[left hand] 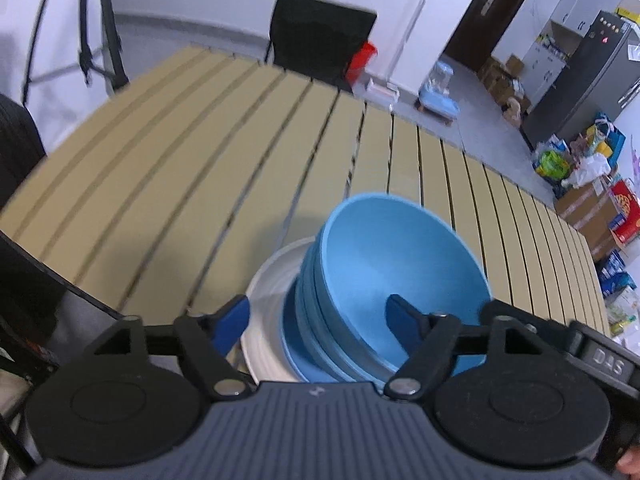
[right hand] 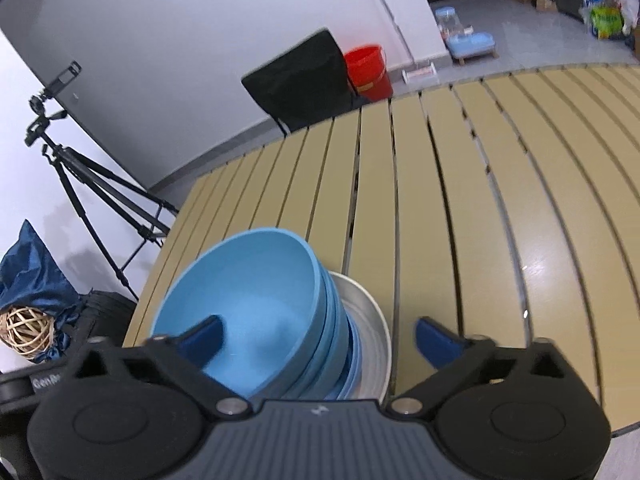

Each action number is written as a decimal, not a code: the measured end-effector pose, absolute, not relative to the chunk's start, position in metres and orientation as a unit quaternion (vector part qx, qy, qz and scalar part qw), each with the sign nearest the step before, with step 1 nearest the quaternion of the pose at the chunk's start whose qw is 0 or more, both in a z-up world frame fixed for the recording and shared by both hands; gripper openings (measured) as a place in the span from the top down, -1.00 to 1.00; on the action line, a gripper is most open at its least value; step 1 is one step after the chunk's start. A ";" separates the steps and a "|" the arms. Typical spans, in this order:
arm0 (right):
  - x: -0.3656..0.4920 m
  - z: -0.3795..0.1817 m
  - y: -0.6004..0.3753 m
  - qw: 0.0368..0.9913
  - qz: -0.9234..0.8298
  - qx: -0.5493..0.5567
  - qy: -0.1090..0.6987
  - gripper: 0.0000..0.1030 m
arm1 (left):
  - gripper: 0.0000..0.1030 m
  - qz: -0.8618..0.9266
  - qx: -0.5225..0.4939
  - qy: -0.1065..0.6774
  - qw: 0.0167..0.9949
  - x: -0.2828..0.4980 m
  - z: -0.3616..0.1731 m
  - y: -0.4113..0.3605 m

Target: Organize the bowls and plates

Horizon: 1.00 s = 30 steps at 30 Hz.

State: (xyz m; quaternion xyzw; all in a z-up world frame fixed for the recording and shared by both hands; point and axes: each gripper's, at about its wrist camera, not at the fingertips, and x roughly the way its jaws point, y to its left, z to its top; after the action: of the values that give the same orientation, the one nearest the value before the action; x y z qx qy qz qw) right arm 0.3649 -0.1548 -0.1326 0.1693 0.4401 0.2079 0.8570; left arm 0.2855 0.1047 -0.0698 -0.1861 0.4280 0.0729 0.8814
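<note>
Closest to me in the left wrist view is my left gripper, low in the frame. Its blue fingers are spread wide and hold nothing. One finger sits over the inside of the top blue bowl; the other is over the white plate. The bowls make a stack on blue plates, all resting on the white plate, low and middle in the picture, near the close edge of the tan slat table. A black chair stands at the top, past the table.

In the right wrist view, my right gripper fills the bottom. Its fingers are wide apart too, with nothing in them. The left one reaches over the blue bowl, lower left of the middle. The white plate peeks out on the right. A red bucket and tripod stand beyond.
</note>
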 end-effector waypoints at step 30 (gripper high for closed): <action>0.098 -0.073 -0.242 0.964 0.150 -0.013 0.219 -1.00 | -1.00 0.037 0.000 0.242 0.969 0.067 -0.039 -0.005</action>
State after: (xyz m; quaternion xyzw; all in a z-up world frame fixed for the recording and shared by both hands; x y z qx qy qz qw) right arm 0.0983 -0.2423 -0.0729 -0.0129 0.2189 0.1502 0.9640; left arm 0.0671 -0.0050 -0.0386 0.0004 0.2424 0.0365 0.9695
